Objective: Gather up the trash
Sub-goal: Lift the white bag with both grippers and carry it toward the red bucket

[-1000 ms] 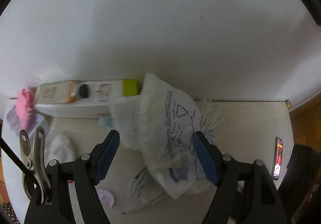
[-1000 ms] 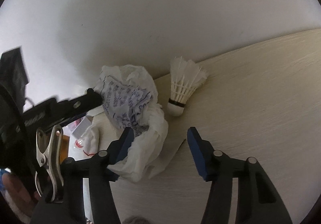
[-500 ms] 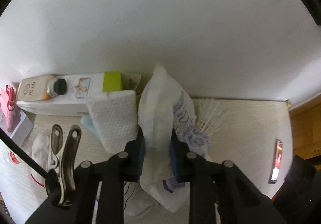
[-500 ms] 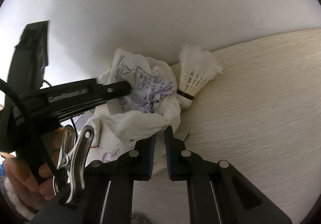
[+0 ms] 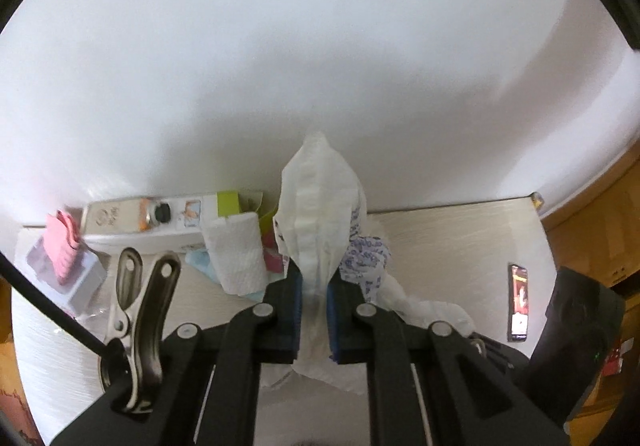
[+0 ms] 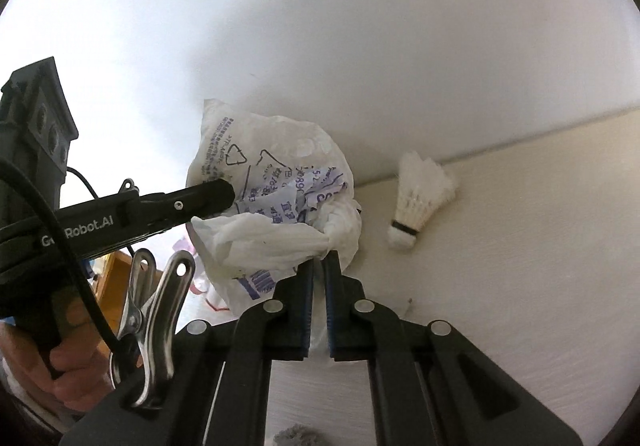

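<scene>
- While we hold the white plastic bag (image 6: 276, 198) up off the desk (image 6: 520, 266) by two edges, thin film is all that carries it: a hard pull apart could tear it or slip it out of one grip.
- Our left gripper (image 5: 314, 278) is closing, its blue jaws already clamped on a gathered fold of the bag; if that fold is only a pinch of film, it may slide free as we lift.
- Our right gripper (image 6: 319, 266) has its jaws pressed nearly together on a twisted corner of the same bag, on the side toward the shuttlecock (image 6: 420, 198).
- That shuttlecock lies on the desk just beside the bag, near the wall; a swinging bag could knock it away.
- On the left side, a paper towel roll (image 5: 236, 250), a long carton (image 5: 152, 218) and a pink cloth (image 5: 62, 242) crowd the desk close to the bag, so dragging it low may snag them.
- Crinkled, translucent and printed with purple text and a recycling triangle, the bag is limp and shapeless.
- By contrast the shuttlecock is feathery and conical, and the desk is pale, fine-grained wood.
</scene>
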Demonstrator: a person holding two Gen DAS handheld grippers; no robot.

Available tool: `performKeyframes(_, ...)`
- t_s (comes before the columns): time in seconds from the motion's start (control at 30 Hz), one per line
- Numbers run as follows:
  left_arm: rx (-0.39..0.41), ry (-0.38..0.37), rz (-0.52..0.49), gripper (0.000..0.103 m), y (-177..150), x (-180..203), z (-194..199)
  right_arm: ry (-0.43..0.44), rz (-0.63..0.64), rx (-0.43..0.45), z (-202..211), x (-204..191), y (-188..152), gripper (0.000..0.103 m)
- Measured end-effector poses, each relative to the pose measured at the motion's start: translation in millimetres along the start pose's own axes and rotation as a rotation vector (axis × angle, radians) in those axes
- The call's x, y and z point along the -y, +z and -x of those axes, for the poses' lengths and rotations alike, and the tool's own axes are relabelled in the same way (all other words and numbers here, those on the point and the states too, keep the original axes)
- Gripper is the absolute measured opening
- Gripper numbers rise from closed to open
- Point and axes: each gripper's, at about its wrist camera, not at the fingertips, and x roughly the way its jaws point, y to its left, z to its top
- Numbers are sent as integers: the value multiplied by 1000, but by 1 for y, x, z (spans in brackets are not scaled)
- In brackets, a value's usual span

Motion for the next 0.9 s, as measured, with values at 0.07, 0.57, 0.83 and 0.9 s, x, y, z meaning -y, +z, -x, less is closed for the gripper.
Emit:
performKeyframes(0.07, 28, -12, -4, 9, 0, -3, 16, 1, 29, 25, 12, -8, 1, 6)
performKeyframes(0.57, 111, 26, 59, 7, -21, -33, 73, 93, 167, 115, 45, -63, 3, 5)
performKeyframes(0.83, 124, 27, 123, 7, -25, -51, 96, 139, 213, 106, 13, -87, 9, 5)
performKeyframes(0.9, 129, 25, 131, 7, -25, -53, 98, 142, 217, 103, 10, -90, 9, 5)
